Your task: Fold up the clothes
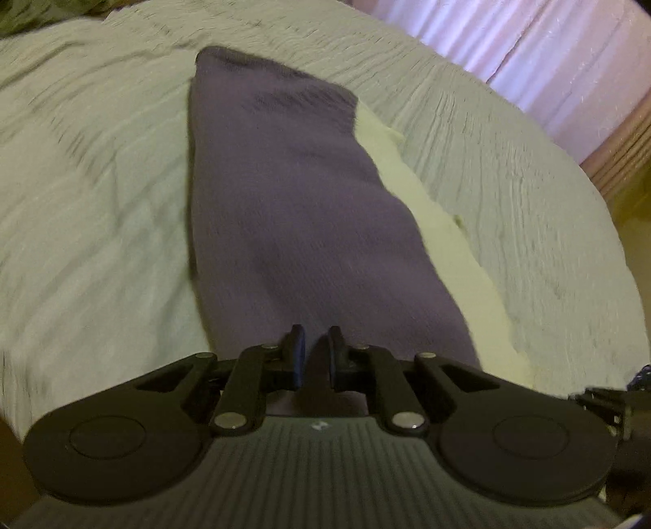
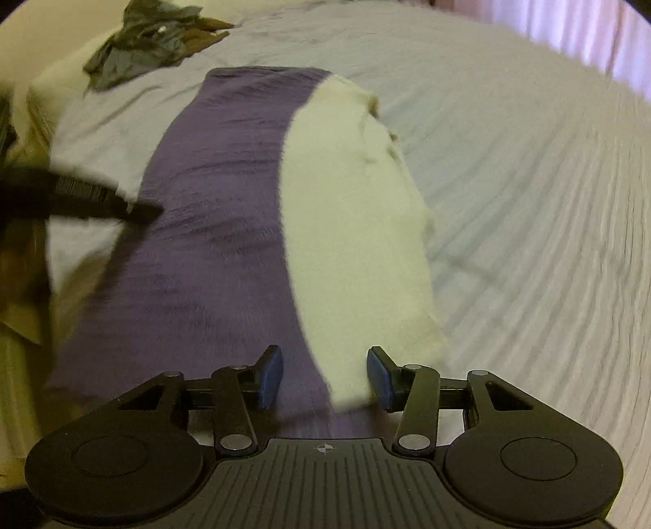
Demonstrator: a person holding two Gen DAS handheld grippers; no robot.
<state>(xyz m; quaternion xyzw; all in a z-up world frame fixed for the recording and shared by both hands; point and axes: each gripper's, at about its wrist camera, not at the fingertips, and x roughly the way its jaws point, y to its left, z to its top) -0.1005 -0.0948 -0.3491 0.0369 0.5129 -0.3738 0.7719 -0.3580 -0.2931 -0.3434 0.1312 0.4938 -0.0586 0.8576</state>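
Note:
A long purple garment (image 1: 285, 203) lies flat on the pale bedsheet (image 1: 81, 203), running away from me. A cream-white layer (image 1: 443, 244) shows along its right edge. My left gripper (image 1: 315, 350) hovers over the garment's near end. Its fingers are almost together, with only a thin slit between them and no cloth visibly pinched. In the right wrist view the purple garment (image 2: 211, 228) and the cream-white layer (image 2: 354, 211) stretch ahead. My right gripper (image 2: 323, 376) stands open above their near end, with both colours lying below the gap. The left gripper (image 2: 134, 211) shows blurred at the garment's left edge.
A heap of grey and brown clothes (image 2: 154, 36) lies at the far left of the bed. Pink curtains (image 1: 529, 49) hang beyond the bed's right side. A wooden edge (image 1: 622, 154) borders the mattress there. Wrinkled sheet (image 2: 529, 203) spreads to the right of the garment.

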